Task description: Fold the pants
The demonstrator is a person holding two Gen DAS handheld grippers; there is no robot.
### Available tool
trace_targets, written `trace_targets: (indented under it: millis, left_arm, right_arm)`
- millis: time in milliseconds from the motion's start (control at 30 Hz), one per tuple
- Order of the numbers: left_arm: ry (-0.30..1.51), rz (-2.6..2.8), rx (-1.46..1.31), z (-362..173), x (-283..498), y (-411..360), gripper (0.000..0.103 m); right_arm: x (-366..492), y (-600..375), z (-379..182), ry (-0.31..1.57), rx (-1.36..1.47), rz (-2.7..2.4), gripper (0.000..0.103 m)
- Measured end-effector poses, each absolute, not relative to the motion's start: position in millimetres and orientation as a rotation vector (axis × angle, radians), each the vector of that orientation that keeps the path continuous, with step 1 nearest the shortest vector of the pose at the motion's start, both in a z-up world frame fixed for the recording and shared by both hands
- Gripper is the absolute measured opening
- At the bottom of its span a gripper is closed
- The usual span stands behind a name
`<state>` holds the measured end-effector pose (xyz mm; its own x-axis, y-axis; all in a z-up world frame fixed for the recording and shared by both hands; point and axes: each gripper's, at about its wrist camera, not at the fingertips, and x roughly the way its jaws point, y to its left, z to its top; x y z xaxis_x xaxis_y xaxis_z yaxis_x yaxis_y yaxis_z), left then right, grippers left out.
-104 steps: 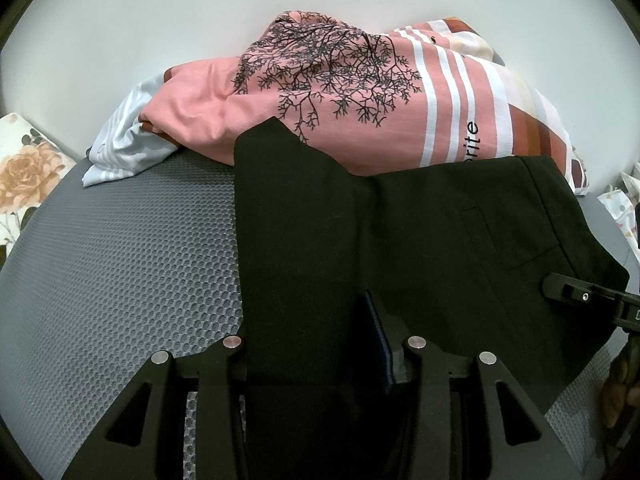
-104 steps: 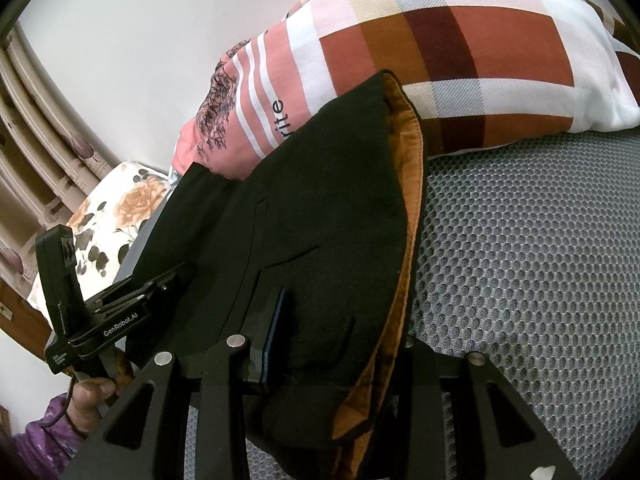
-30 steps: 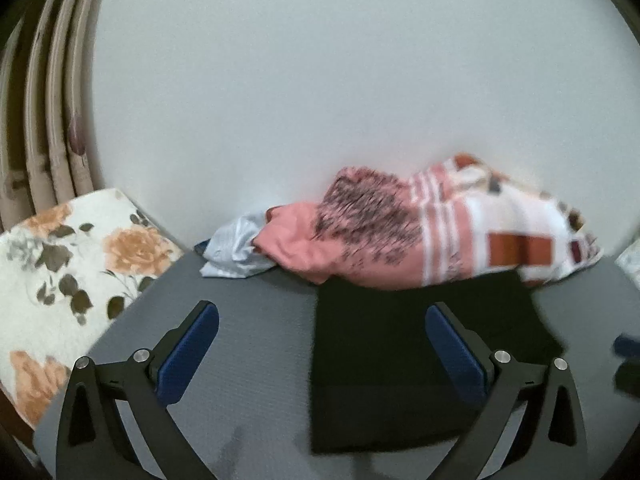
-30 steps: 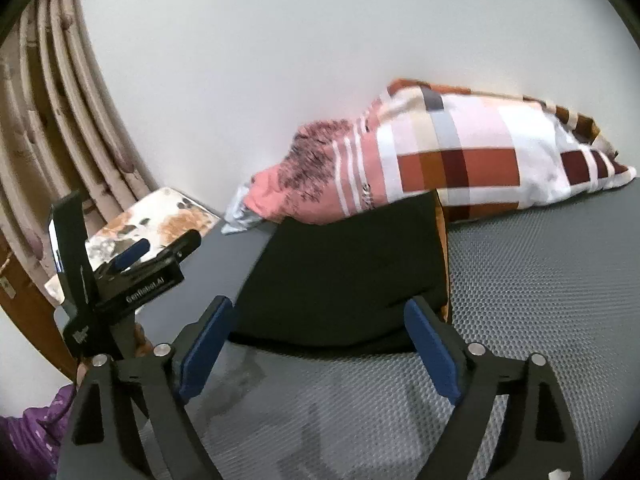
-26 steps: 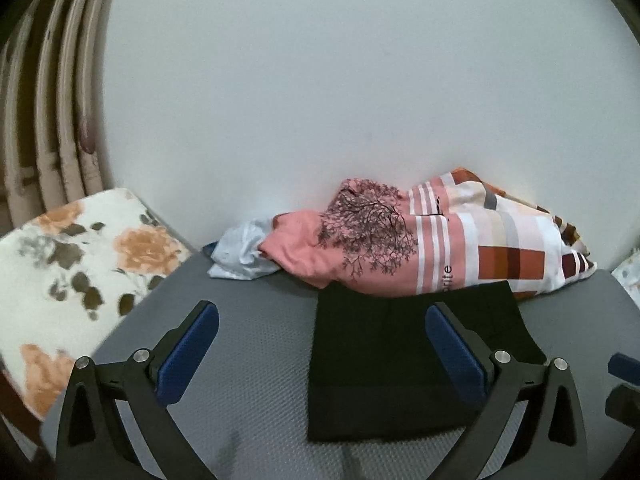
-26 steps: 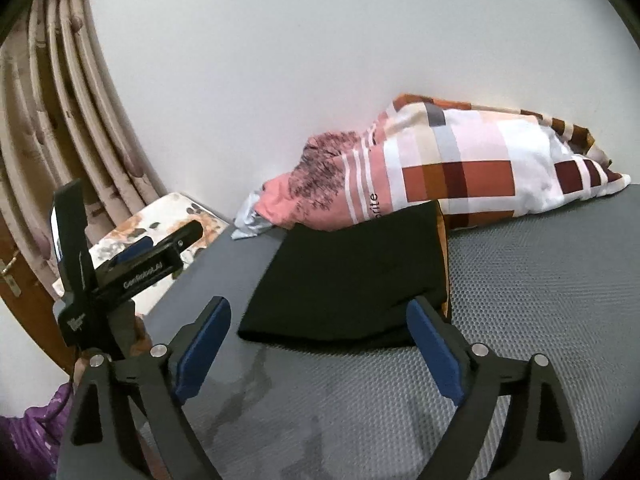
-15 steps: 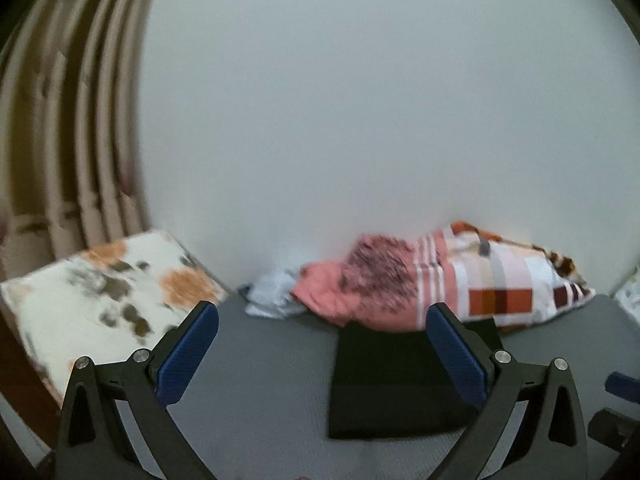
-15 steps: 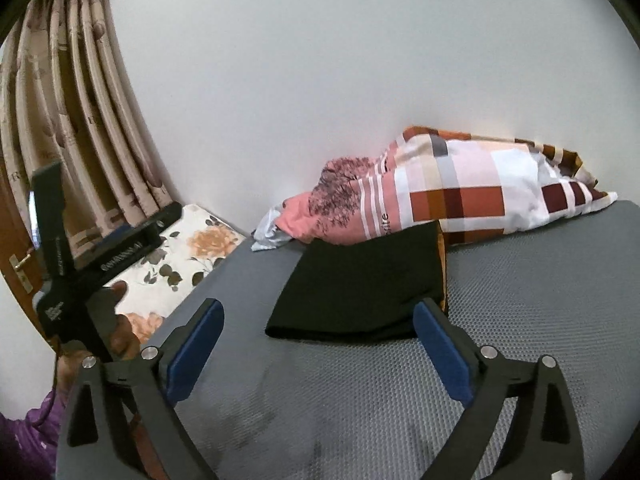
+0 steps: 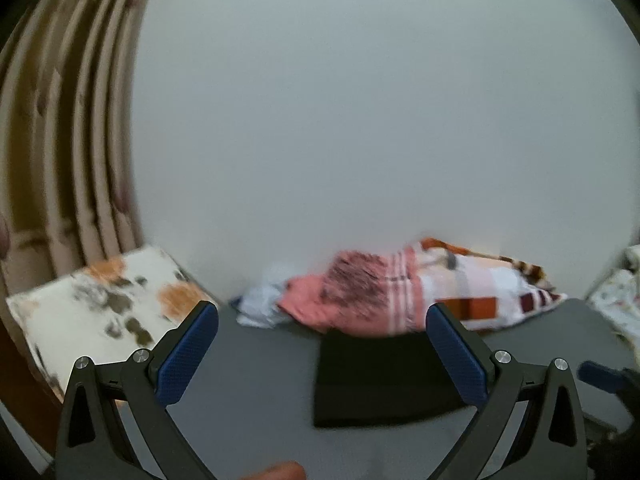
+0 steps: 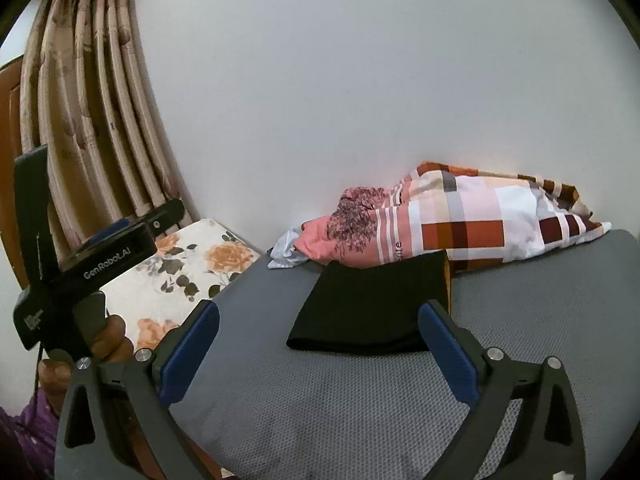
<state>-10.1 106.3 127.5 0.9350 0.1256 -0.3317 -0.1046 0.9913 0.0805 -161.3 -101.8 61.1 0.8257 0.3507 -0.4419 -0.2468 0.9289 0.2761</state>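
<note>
- Whereas the pants [image 10: 370, 308] were clamped in both grippers a few seconds ago, they have now been let go and lie as a compact black rectangle on the grey mat [image 10: 360, 412].
- The far edge of the pants is seen touching the pillow [image 10: 460, 224]; an orange lining strip shows along their right side.
- The left gripper [image 9: 322, 354] has been drawn well back from the pants, its jaws spread wide with nothing between them; this view is blurred by motion.
- The right gripper [image 10: 320, 350] has likewise been pulled back and raised, its jaws wide apart and empty.
- The fold is judged finished: no loose leg or waistband is seen trailing out, and only withdrawal appears to be left.
</note>
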Motion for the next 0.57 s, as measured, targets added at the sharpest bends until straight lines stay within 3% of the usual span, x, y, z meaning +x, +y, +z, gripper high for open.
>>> trace_targets:
  millis: [567]
  left_arm:
    - [0.522, 0.099, -0.010, 89, 24, 122, 0.103]
  right_arm:
    - [-151, -97, 42, 0.580, 0.208, 0.322, 0.101]
